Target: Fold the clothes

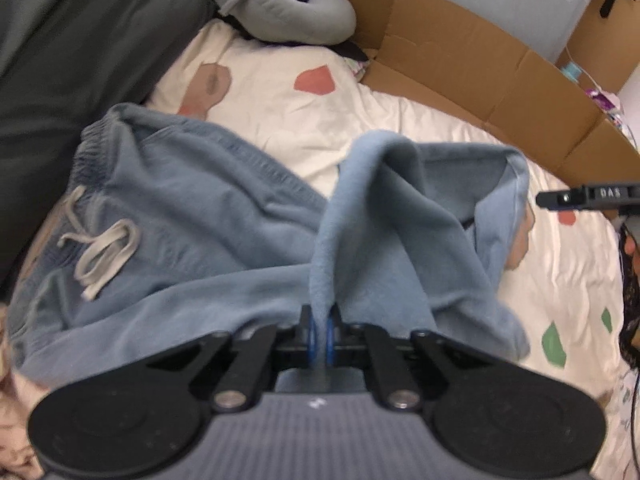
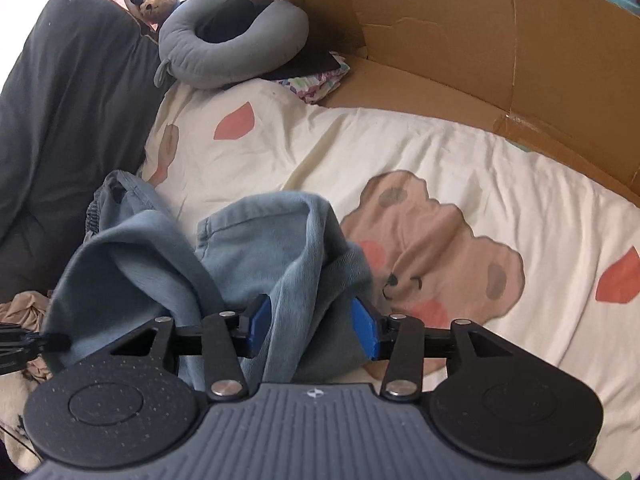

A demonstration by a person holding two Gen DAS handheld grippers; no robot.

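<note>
Light blue sweat shorts point(image 1: 180, 208) with an elastic waistband and a white drawstring point(image 1: 104, 252) lie on the bed sheet point(image 1: 280, 120). My left gripper point(image 1: 321, 332) is shut on a lifted fold of their leg fabric, which rises in a ridge in front of it. In the right wrist view the same shorts point(image 2: 256, 240) are bunched up. A hanging fold passes between the blue pads point(image 2: 260, 320) of my right gripper point(image 2: 312, 324), whose jaws stand apart, open around the cloth. One finger of the right gripper point(image 1: 584, 196) shows at the left view's right edge.
The cream sheet with a bear print point(image 2: 432, 248) covers the bed. A dark grey pillow point(image 2: 68, 120) lies at the left and a grey neck pillow point(image 2: 232, 40) at the back. Flattened cardboard point(image 2: 460, 40) lines the far side. A beige garment point(image 2: 24, 308) sits at the left.
</note>
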